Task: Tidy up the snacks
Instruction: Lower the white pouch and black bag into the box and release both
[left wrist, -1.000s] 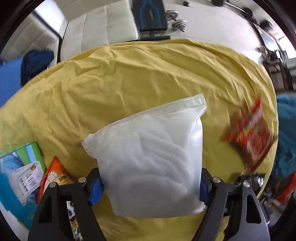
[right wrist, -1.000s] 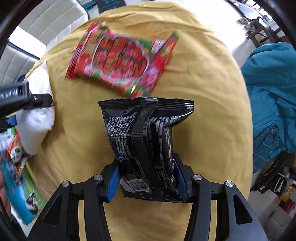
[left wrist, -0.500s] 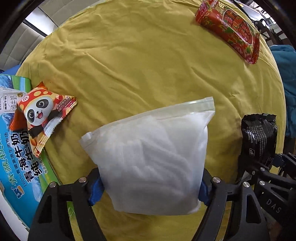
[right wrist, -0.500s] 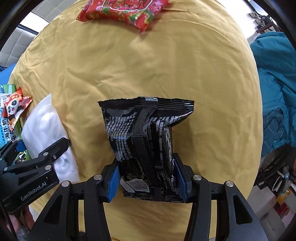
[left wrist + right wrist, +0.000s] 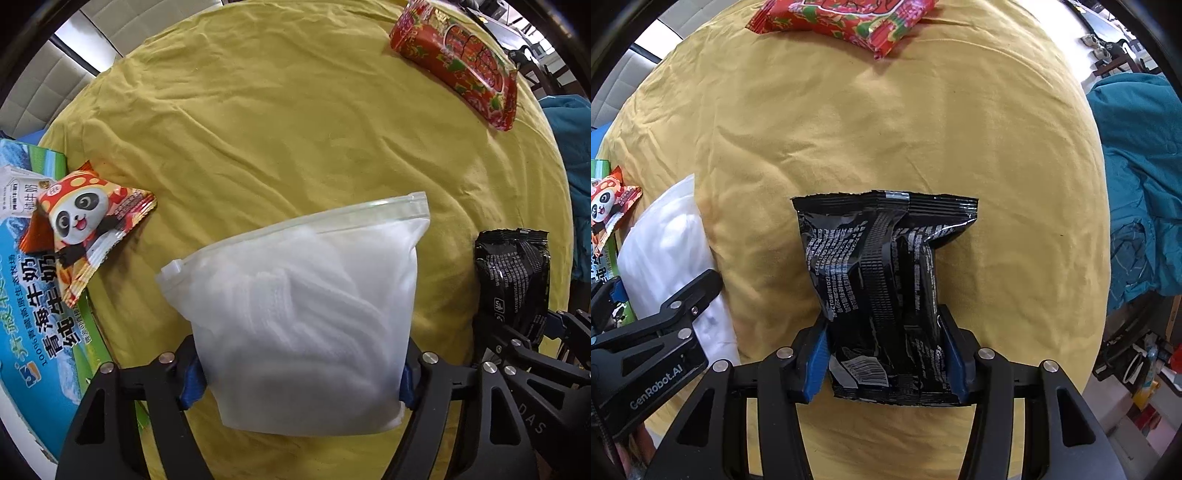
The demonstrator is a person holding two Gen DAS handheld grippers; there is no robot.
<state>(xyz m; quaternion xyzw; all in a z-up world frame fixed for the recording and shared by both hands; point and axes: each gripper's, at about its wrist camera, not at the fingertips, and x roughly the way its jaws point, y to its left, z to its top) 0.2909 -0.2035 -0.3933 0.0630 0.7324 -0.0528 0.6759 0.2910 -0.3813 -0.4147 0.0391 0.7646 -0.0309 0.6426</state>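
Note:
My left gripper (image 5: 297, 373) is shut on a frosted white zip bag (image 5: 295, 314) with white fabric inside, held over the yellow cloth (image 5: 277, 122). My right gripper (image 5: 886, 362) is shut on a black snack packet (image 5: 882, 277). That black packet (image 5: 513, 277) also shows at the right of the left wrist view, and the white bag (image 5: 668, 266) at the left of the right wrist view. A red patterned snack pack (image 5: 458, 62) lies at the far right of the cloth. A panda snack packet (image 5: 85, 225) lies at the left edge.
A blue and green milk carton box (image 5: 37, 332) sits under the panda packet at the left. A teal cloth (image 5: 1137, 177) hangs beyond the right edge of the table. Grey padded panels (image 5: 44, 88) stand behind on the left.
Both grippers tilted down and drew back toward the near side, keeping their loads. The red pack now sits farther away, and the panda packet and box came into view.

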